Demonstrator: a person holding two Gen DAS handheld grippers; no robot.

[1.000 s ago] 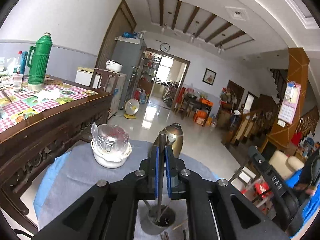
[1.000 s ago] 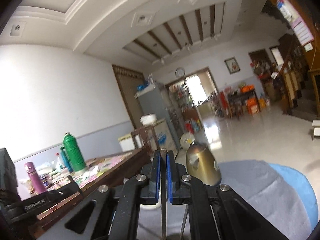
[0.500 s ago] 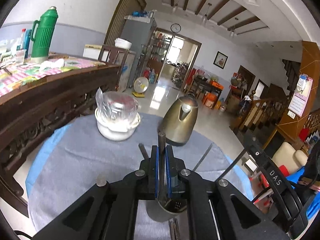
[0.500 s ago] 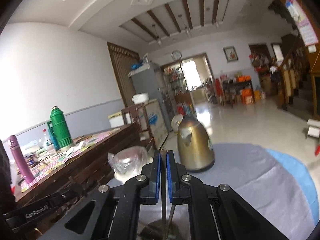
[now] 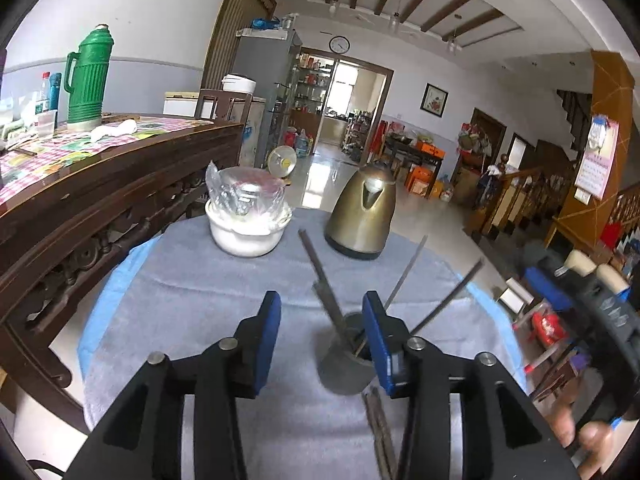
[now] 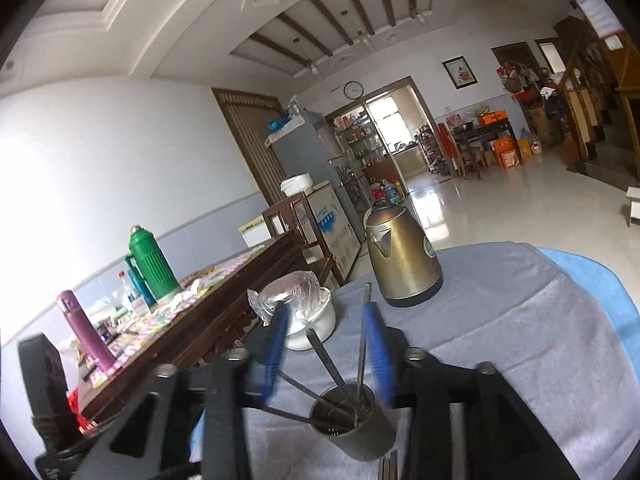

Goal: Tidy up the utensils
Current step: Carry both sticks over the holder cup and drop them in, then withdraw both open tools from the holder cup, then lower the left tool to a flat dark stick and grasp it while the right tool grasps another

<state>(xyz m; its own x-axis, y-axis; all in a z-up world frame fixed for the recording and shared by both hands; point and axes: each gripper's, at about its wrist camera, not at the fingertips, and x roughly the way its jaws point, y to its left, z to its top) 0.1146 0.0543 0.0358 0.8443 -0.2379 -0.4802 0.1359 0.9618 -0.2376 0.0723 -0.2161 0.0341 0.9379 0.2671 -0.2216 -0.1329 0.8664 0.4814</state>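
left tool (image 5: 321, 314): jaws opening, blue pads well apart, nothing pressed between them, pointing forward and downward | right tool (image 6: 326, 332): jaws opening, pads blurred, nothing gripped, pointing nearly level | fingertips (image 5: 582, 434) of a hand at lower right of left view

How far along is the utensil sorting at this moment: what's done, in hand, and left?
Done: several chopsticks stand in the grey holder on the cloth-covered table. In hand: nothing; the left gripper and right gripper are both opening, pads clear of the sticks. Left: a few loose chopsticks lie on the cloth beside the holder.
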